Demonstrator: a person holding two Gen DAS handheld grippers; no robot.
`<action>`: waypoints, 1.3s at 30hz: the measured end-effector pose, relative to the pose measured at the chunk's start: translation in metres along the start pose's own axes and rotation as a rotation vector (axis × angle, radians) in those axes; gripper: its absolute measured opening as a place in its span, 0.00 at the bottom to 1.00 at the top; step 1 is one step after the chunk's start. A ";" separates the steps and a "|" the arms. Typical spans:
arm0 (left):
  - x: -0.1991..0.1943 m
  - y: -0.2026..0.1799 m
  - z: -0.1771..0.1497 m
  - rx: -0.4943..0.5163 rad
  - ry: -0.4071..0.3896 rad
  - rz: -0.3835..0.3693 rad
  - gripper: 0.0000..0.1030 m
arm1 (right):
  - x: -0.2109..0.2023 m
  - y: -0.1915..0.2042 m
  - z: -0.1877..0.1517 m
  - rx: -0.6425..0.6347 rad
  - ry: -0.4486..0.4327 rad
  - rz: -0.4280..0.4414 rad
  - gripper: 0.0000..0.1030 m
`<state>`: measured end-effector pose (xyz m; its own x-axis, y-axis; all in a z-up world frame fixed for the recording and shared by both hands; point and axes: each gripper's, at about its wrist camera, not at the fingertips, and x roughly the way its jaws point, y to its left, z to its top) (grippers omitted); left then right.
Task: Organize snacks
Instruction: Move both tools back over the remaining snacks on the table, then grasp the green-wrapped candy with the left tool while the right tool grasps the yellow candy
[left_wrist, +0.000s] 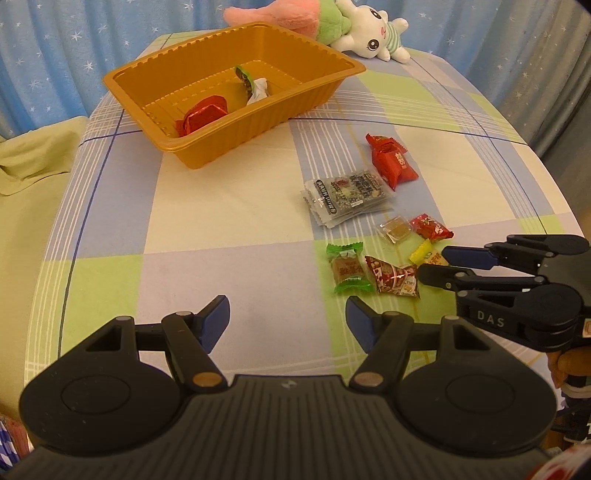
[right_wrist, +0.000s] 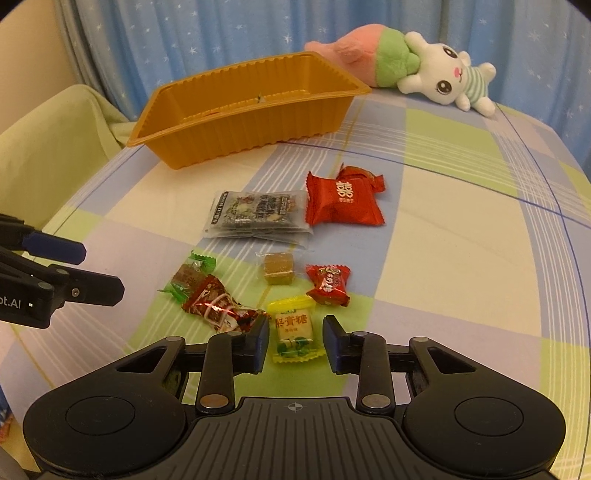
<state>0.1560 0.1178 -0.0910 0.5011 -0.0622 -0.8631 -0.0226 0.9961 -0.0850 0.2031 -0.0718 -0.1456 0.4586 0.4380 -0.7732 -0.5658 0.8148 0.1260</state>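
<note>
From the left wrist camera, the left gripper (left_wrist: 287, 314) hangs low over a bare patch of the checked tablecloth (left_wrist: 229, 206), its jaws spread wide and holding nothing, apparently waiting its turn. The golden tray (left_wrist: 325, 85) sits at the far left of the table, already holding a red foil sweet (left_wrist: 205, 112) and a green-and-white wrapped sweet (left_wrist: 253, 86), which suggests the sorting is under way. The rest of the snacks lie loose to the right: a grey sesame bar pack (left_wrist: 345, 194), a large red packet (left_wrist: 391, 162), a clear-wrapped brown cube (left_wrist: 395, 229), a small red candy (left_wrist: 430, 227), a green-wrapped candy (left_wrist: 347, 269) and a red patterned candy (left_wrist: 393, 277). The right gripper (left_wrist: 432, 264) reaches in from the right edge, parted over the near end of the pile.

From the right wrist camera, the right gripper's blue-padded fingers (right_wrist: 334, 345) stand apart on either side of a yellow candy (right_wrist: 293, 328), not yet touching the wrapper; the placement reads as a line-up for the next pick. The tray's ribbed wall hides its contents from here. The left gripper shows at the left edge, well clear of the pile.

The table stands before a blue star-print curtain (right_wrist: 221, 33), with a white plush rabbit (right_wrist: 450, 79) lying along the far edge and a pale green cloth (right_wrist: 44, 147) draped at the left.
</note>
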 end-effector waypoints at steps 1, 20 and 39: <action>0.001 0.000 0.001 0.003 0.001 -0.003 0.65 | 0.001 0.001 0.000 -0.008 0.000 -0.002 0.25; 0.028 -0.018 0.021 0.072 -0.001 -0.063 0.60 | -0.025 -0.011 -0.005 0.091 -0.013 -0.023 0.20; 0.057 -0.015 0.028 0.129 -0.004 -0.019 0.56 | -0.040 -0.019 -0.004 0.146 -0.031 -0.052 0.20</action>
<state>0.2087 0.1010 -0.1250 0.5042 -0.0813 -0.8598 0.0980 0.9945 -0.0365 0.1928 -0.1065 -0.1193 0.5069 0.4032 -0.7619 -0.4357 0.8825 0.1771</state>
